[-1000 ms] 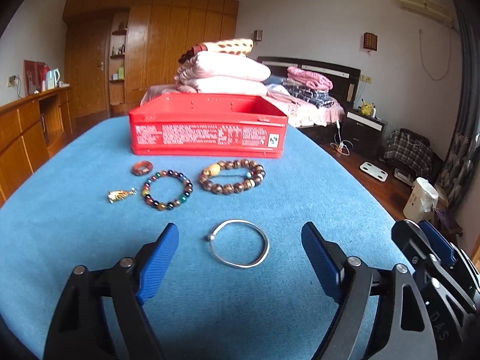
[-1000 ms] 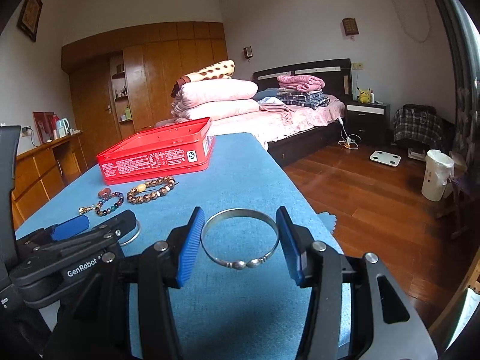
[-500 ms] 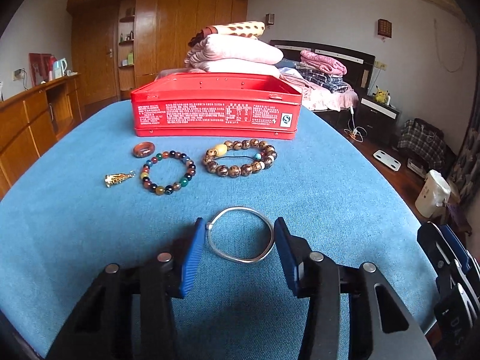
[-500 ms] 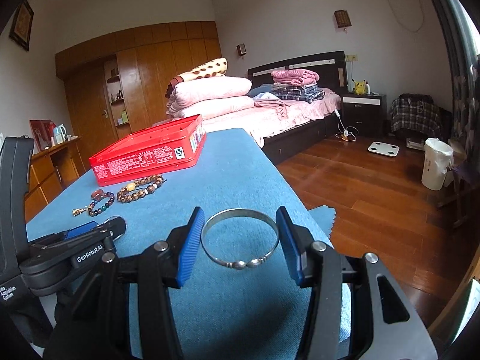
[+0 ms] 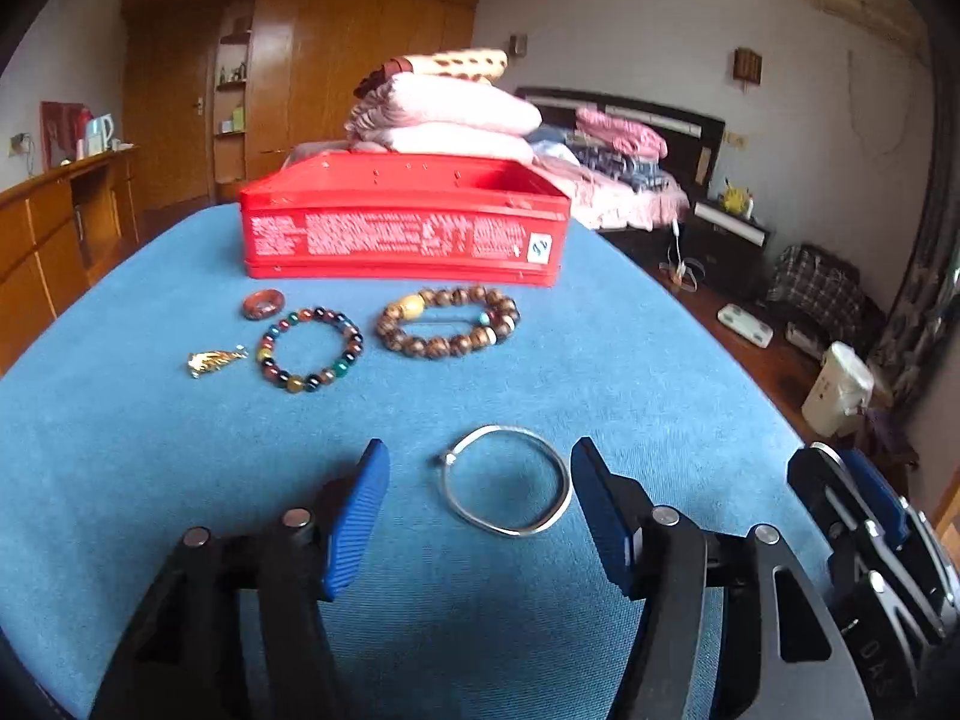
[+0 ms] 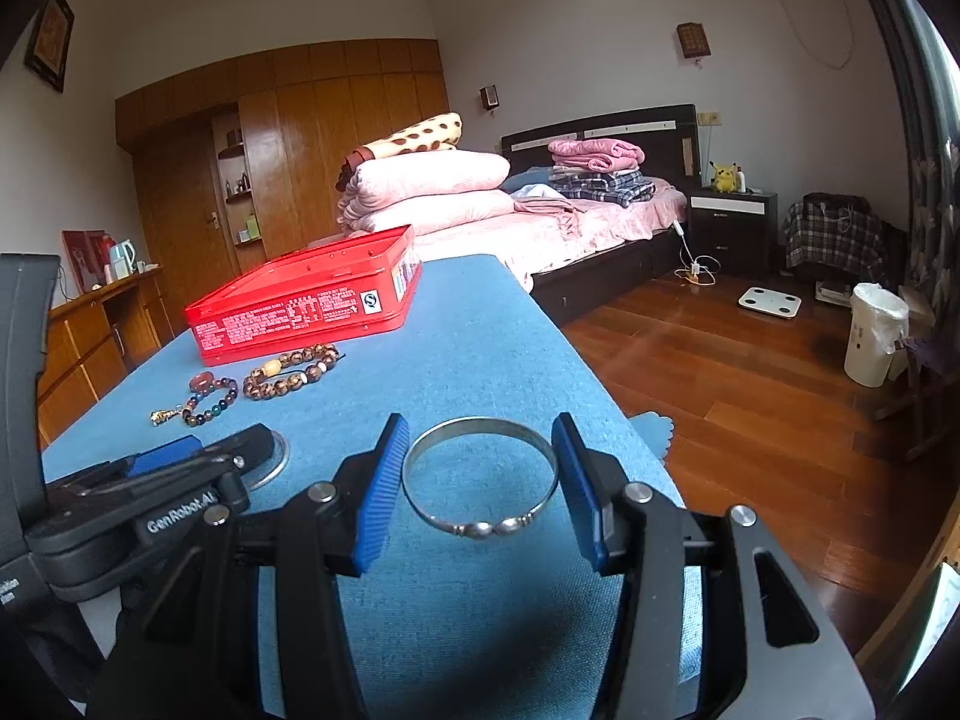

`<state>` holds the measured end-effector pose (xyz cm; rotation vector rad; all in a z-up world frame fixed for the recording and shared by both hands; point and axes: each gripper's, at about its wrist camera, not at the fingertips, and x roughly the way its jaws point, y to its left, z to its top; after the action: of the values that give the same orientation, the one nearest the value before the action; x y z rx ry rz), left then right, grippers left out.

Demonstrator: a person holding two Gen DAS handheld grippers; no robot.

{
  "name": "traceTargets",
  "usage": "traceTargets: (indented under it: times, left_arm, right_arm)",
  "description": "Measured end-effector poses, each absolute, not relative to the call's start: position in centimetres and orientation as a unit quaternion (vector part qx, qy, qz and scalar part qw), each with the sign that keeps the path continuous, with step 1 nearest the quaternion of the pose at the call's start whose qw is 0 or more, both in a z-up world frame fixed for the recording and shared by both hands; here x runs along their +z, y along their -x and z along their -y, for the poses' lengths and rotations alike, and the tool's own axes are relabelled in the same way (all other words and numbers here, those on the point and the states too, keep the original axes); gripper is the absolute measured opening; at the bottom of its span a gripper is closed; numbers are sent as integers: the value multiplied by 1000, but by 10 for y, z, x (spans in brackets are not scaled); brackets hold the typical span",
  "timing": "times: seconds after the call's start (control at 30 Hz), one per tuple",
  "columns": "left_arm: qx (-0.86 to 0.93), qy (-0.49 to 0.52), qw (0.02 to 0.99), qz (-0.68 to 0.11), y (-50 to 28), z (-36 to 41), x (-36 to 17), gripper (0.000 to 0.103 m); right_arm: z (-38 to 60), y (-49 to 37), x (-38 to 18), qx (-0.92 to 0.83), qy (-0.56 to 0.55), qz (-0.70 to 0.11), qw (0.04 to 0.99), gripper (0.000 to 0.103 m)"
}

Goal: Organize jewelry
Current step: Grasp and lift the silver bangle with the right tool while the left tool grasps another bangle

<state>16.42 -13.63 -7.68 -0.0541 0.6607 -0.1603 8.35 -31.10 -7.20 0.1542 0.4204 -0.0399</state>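
Observation:
A thin silver bangle (image 5: pixel 515 533) lies flat on the blue cloth between the blue pads of my left gripper (image 5: pixel 479 474). Its jaws are opening: the left pad stands clear of the ring and the right pad is close beside it. My right gripper (image 6: pixel 480 456) is shut on a second, wider silver bangle (image 6: pixel 480 529), held just above the cloth with its clasp towards the camera. An open red tin (image 5: pixel 402 234) stands at the far end of the table. In front of it lie a red ring (image 5: pixel 263 303), a multicoloured bead bracelet (image 5: pixel 312 348), a brown bead bracelet (image 5: pixel 447 321) and a gold pendant (image 5: pixel 216 360).
The table's right edge (image 6: pixel 600 384) drops to a wooden floor with a white bin (image 6: pixel 873 333) and a scale (image 6: pixel 769 302). A bed with folded pink bedding (image 6: pixel 432 192) stands behind the tin. In the left wrist view my right gripper (image 5: pixel 870 528) sits at the right.
The left jaws went from wide to closed around the thin bangle, and now stand apart again. That bangle still lies on the cloth. The right gripper and its bangle have not moved.

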Motion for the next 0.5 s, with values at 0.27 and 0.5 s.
traceTargets:
  times: [0.27, 0.5]
  left_arm:
    - [-75, 2, 942, -327, -166, 145, -79, 49]
    - [-86, 33, 944, -317, -162, 132, -76, 48]
  right_arm:
    - [315, -83, -71, -24, -78, -207, 975, 48]
    - [311, -83, -67, -18, -76, -204, 976, 48]
